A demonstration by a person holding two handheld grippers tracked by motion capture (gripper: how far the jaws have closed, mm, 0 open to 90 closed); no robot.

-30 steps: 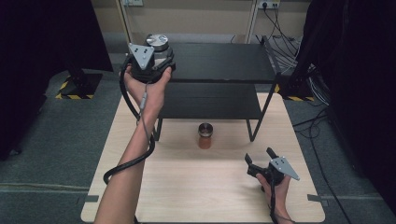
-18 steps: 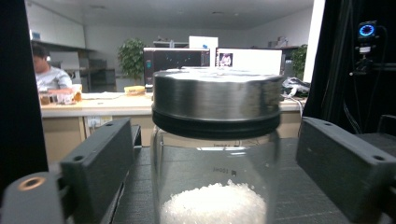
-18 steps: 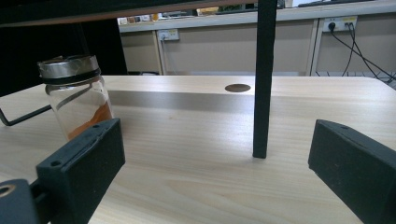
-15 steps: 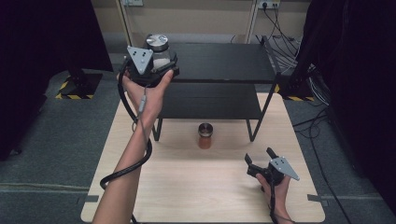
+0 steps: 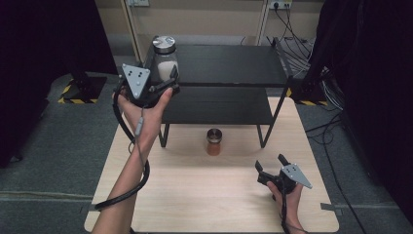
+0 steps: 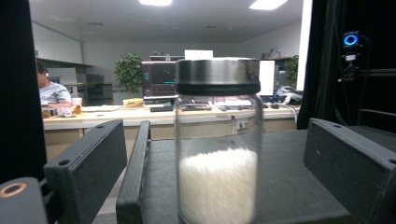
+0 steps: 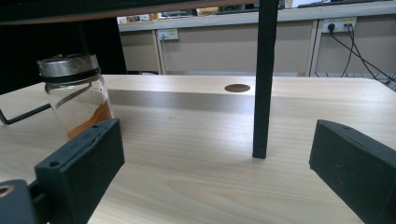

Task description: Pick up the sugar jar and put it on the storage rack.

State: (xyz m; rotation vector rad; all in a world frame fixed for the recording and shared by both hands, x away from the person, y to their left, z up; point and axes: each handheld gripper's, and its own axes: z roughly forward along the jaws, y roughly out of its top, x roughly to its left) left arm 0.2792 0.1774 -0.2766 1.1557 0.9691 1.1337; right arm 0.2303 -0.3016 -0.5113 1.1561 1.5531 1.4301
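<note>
While the left gripper (image 5: 168,84) is hanging at ten o'clock with jaws just opened wide either side of it, the white-powder jar (image 5: 163,58) is standing upright, lid up, on the shelf's (image 5: 234,63) top left corner. At five o'clock the right gripper (image 5: 272,165) is resting low, jaws spread wide and pointing toward twelve, the orange-spice jar (image 5: 214,141) at centre.

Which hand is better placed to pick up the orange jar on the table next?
Right. The right gripper rests open on the table, close to the orange jar. The left gripper is up at the shelf, open beside the white jar.
</note>
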